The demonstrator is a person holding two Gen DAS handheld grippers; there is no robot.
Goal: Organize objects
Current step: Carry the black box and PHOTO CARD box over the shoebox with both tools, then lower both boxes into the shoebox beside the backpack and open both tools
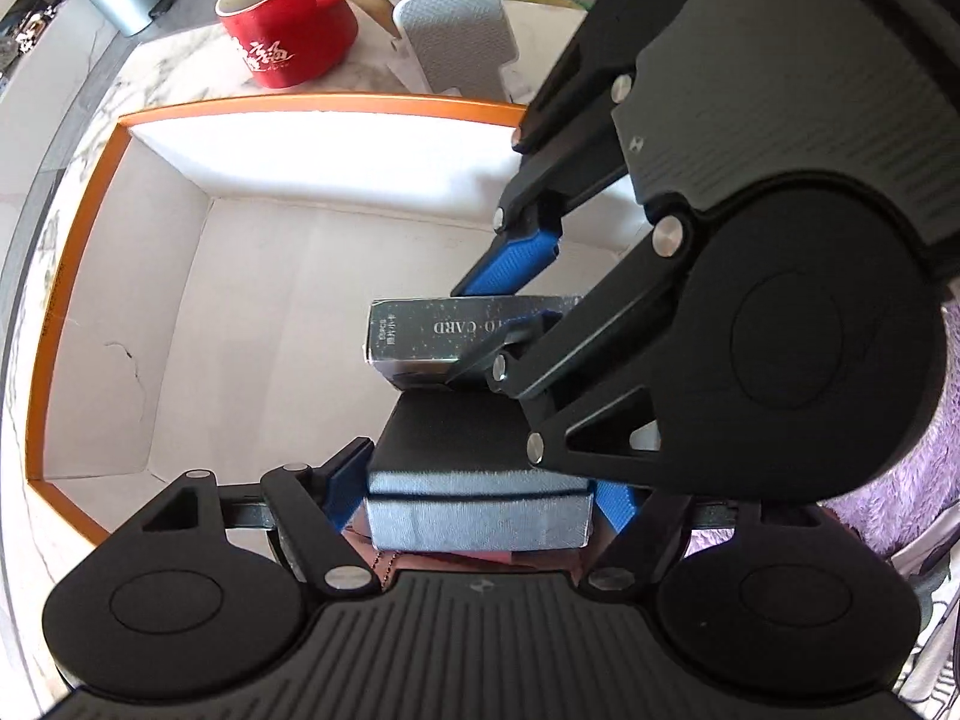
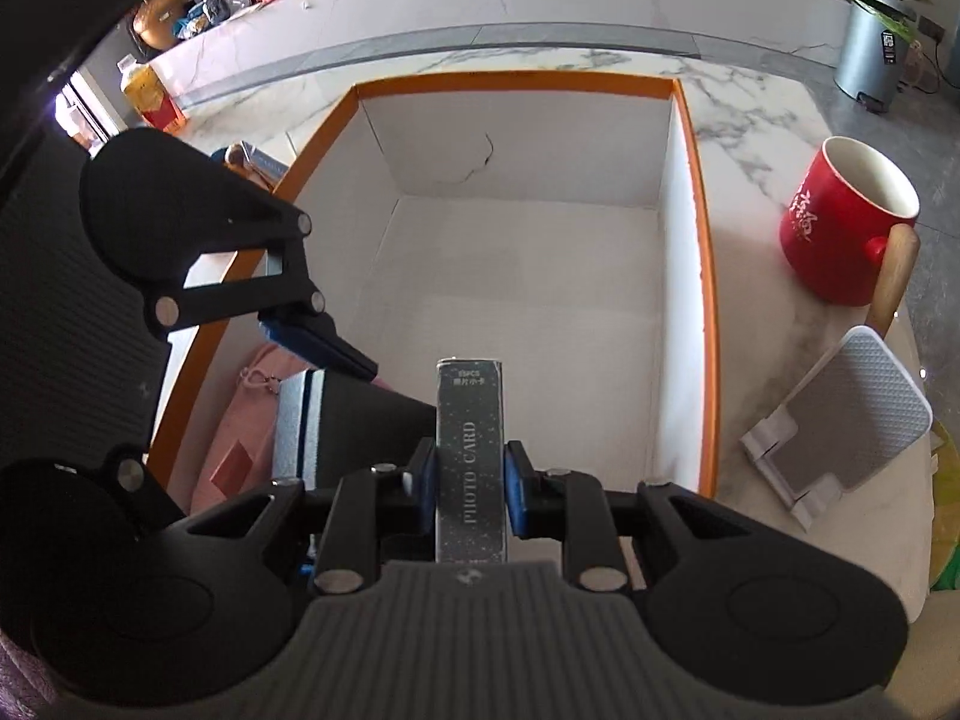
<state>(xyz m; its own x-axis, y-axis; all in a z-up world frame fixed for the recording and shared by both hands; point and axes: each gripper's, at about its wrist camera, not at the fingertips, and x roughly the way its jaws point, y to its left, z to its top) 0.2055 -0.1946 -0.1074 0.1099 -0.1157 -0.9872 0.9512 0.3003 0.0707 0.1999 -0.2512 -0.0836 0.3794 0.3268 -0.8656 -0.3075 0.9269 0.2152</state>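
We see a white marble counter [image 2: 744, 114] carrying an orange-rimmed box [image 2: 510, 79] — beside it stand a red mug [image 2: 840, 228] and a white ribbed stand [image 2: 840, 420], with a bottle [image 2: 147, 93] farther off.

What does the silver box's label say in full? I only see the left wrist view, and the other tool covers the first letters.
Observer: In the right wrist view the silver box reads PHOTO CARD, clamped in the right tool.
Operator: What is that reddish thing below the black box?
Observer: A pink pouch on the floor of the orange-rimmed box, seemingly partly beneath the black box.
Operator: Anything outside on that side?
Observer: A bottle with a yellow and red label stands on the counter.
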